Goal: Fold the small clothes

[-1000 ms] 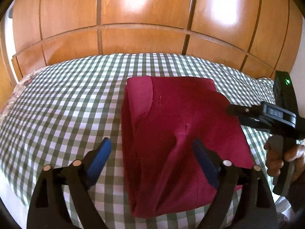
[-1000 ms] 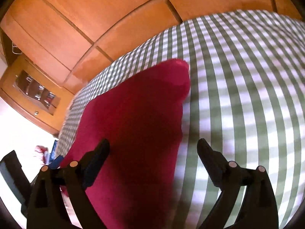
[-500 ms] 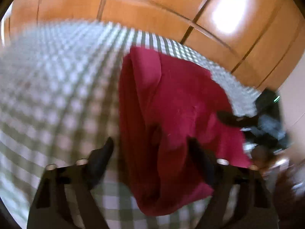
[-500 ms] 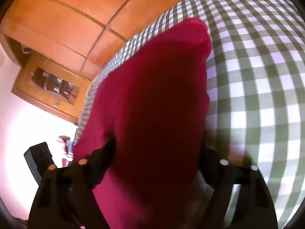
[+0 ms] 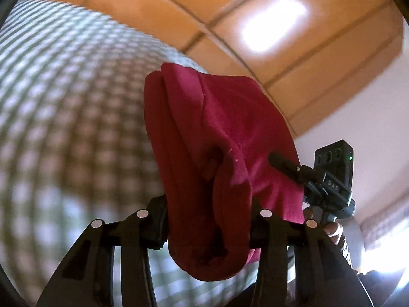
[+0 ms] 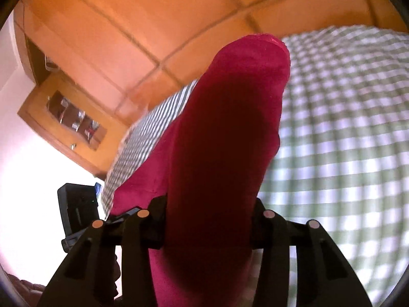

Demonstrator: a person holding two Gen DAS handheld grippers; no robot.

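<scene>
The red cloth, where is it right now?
The red cloth sits bunched between both grippers' closing jaws, lifted above the checked bedspread, in front of the wooden wardrobe.

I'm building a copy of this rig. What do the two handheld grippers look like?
Both are black plastic. The left gripper and right gripper each have two linkage fingers with round pale rivet heads. Seen from the left wrist, the right gripper's body carries white "DAS" lettering and a small green light.

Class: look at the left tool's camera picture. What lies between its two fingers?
A bunched fold of the red garment fills the gap of the left tool, whose jaws are closing on it; the left wrist view shows this.
</scene>
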